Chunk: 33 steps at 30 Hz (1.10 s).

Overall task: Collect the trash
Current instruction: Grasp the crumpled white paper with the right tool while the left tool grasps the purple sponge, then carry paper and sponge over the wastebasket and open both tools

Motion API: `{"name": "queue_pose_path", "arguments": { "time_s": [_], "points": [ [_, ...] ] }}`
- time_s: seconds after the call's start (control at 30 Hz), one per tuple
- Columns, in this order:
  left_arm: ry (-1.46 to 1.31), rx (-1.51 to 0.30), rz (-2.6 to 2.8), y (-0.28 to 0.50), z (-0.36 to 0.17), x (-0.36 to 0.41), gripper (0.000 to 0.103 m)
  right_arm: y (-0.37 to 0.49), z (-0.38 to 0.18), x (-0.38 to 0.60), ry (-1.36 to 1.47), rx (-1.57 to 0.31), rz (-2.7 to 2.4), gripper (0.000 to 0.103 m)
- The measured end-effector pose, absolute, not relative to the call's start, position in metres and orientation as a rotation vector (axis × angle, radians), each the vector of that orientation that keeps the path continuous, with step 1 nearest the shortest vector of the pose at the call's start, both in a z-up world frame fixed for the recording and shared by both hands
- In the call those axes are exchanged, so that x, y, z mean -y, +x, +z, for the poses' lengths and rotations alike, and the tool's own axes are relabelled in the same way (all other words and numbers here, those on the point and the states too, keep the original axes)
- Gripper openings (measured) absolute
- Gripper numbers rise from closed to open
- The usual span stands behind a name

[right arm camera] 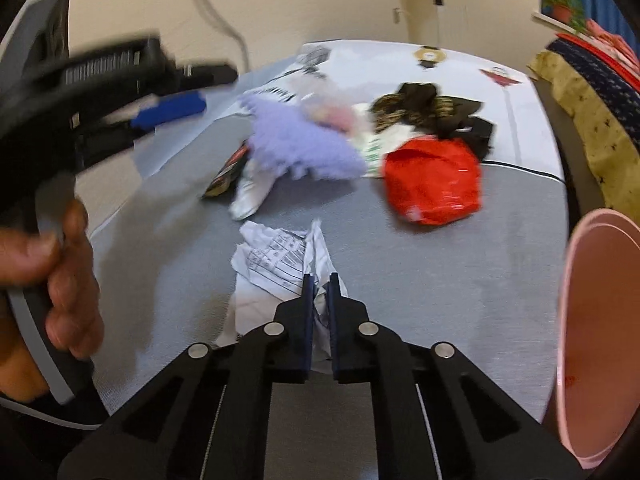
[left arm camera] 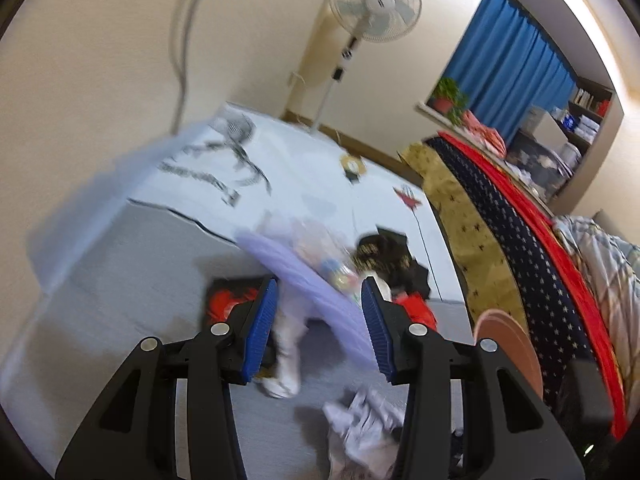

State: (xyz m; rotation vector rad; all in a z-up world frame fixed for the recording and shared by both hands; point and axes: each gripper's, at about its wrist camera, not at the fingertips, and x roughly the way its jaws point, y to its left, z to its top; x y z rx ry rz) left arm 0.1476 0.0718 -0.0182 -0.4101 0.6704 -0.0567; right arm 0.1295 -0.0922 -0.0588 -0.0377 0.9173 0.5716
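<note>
Crumpled paper (right arm camera: pixel 280 256) lies on the grey bed (right arm camera: pixel 440 280); our right gripper (right arm camera: pixel 319 280) pinches it. Left gripper (left arm camera: pixel 320 300) hangs unclenched. Next: lift toward pink bin (right arm camera: pixel 592 320).

Cream walls (left arm camera: pixel 100 60), a standing fan (left arm camera: pixel 378 2), blue curtains (left arm camera: pixel 508 64), grey-white bed (left arm camera: pixel 120 280).

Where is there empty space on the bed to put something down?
Free: grey cover between the crumpled paper and pink bin, below the red bag. Crowded: the pile around the purple bag and dark clothes.
</note>
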Motion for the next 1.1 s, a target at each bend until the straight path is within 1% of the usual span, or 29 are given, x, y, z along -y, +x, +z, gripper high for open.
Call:
{"name": "queue_pose_path", "arguments": {
  "time_s": [0.27,0.3,0.33,0.37,0.4,0.43,1.1],
  "points": [
    [-0.401,-0.76,-0.082,0.161,-0.04,-0.049,0.043,0.133,-0.05,0.115,-0.027,-0.881,0.496,0.006],
    [-0.403,-0.764,-0.087,0.162,-0.042,-0.047,0.039,0.135,-0.048,0.116,-0.028,-0.877,0.492,0.006],
    [-0.403,-0.769,-0.094,0.162,-0.042,-0.046,0.026,0.134,-0.046,0.119,-0.028,-0.869,0.488,0.006],
    [-0.395,-0.773,-0.095,0.163,-0.042,-0.046,0.02,0.134,-0.043,0.12,-0.03,-0.863,0.485,0.006],
    [-0.387,-0.771,-0.093,0.163,-0.041,-0.045,0.018,0.133,-0.04,0.123,-0.033,-0.854,0.481,0.006],
    [-0.381,-0.763,-0.093,0.161,-0.038,-0.045,0.012,0.132,-0.037,0.125,-0.035,-0.846,0.476,0.006],
    [-0.294,-0.648,-0.144,0.107,0.009,-0.037,0.011,0.098,0.025,0.168,0.003,-0.654,0.343,0.005]
  ]
}}
